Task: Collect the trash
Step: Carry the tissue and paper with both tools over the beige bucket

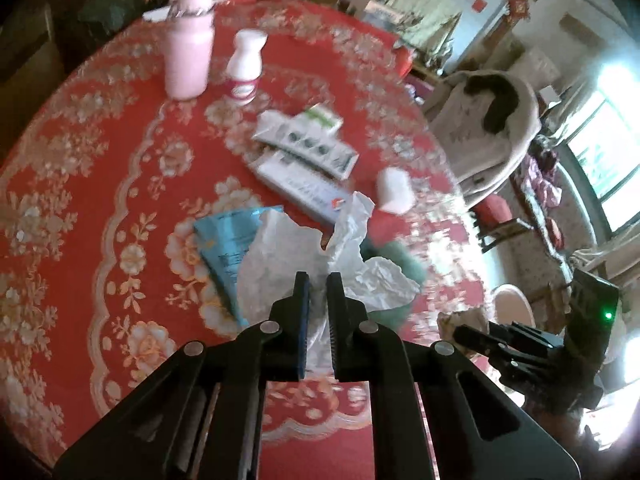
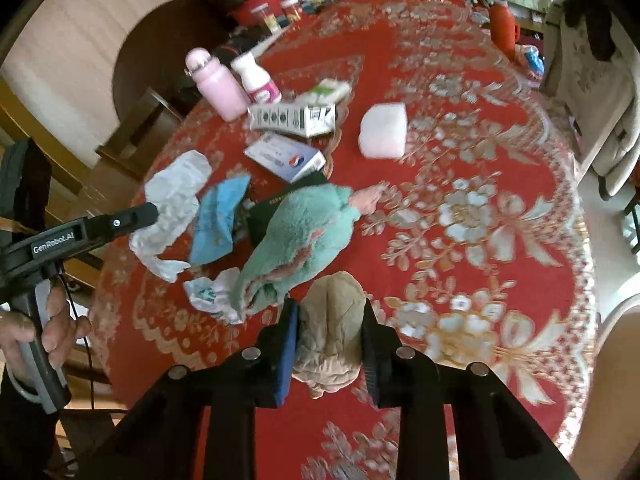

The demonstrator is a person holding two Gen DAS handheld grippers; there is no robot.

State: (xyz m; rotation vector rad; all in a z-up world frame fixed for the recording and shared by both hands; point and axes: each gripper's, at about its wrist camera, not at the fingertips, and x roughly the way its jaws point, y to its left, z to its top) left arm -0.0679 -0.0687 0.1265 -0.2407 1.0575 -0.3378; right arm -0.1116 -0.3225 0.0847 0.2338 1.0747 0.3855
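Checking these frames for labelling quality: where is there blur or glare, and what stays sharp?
Left wrist: pink bottle smeared by motion, window blown out at right; left gripper sharp. Right wrist: tablecloth pattern streaked toward the fisheye edge; right gripper crisp.

Red tablecloth [image 2: 500, 128] with pale floral pattern, pink bottle [image 2: 218, 84], mint-green fuzzy sleeve [image 2: 304, 228]

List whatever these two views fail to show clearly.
- Left wrist view: the pink bottle and white bottle are motion-blurred; the label is unreadable.
- Left wrist view: the tissue inside the left claw is partly hidden by its fingers.
- Right wrist view: the underside of the brown wad in the right claw is hidden.
- Right wrist view: the box print is too small to read.
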